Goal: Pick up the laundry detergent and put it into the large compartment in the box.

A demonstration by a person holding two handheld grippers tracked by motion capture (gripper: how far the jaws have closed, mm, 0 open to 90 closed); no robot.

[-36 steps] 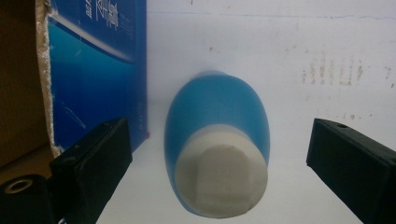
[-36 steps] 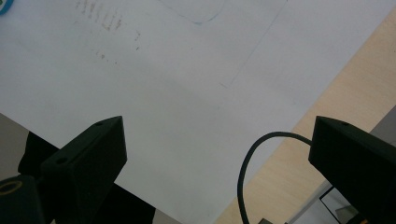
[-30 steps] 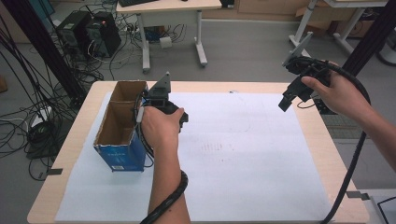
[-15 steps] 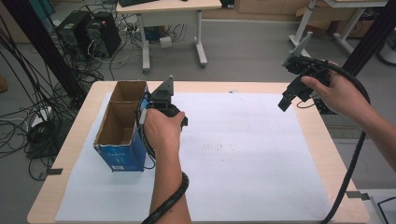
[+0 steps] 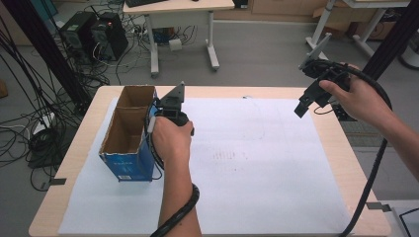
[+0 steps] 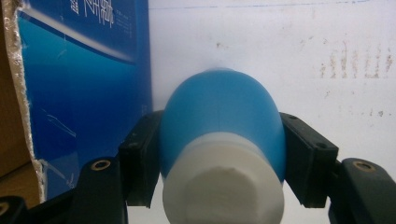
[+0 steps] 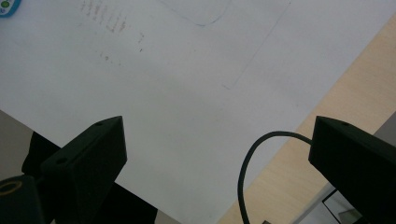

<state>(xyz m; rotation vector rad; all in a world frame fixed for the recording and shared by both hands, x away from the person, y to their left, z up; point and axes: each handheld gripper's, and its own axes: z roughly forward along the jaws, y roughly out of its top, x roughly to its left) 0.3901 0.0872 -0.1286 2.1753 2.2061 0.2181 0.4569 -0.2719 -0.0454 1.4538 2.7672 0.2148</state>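
Observation:
My left gripper (image 6: 219, 158) is shut on a blue rounded bottle (image 6: 222, 112) whose white end (image 6: 224, 186) faces the camera. Its jaws have just been closing, and both pads now press on the bottle's sides. The bottle hangs just above the white paper, beside the blue wall of the cardboard box (image 6: 84, 93). From above, the left gripper (image 5: 168, 116) points down next to the open box (image 5: 126, 133), with the hand covering it. My right gripper (image 5: 302, 106) is held above the table's far right, open and empty (image 7: 219, 154).
White paper (image 5: 257, 168) covers most of the wooden table (image 5: 346, 168). A cable (image 7: 252, 163) loops between the right jaws. A small blue and green thing (image 7: 7, 7) lies on the paper. Desks, computers and cables stand beyond the far edge.
The left hand has shifted very slightly beside the box. The right hand has kept still.

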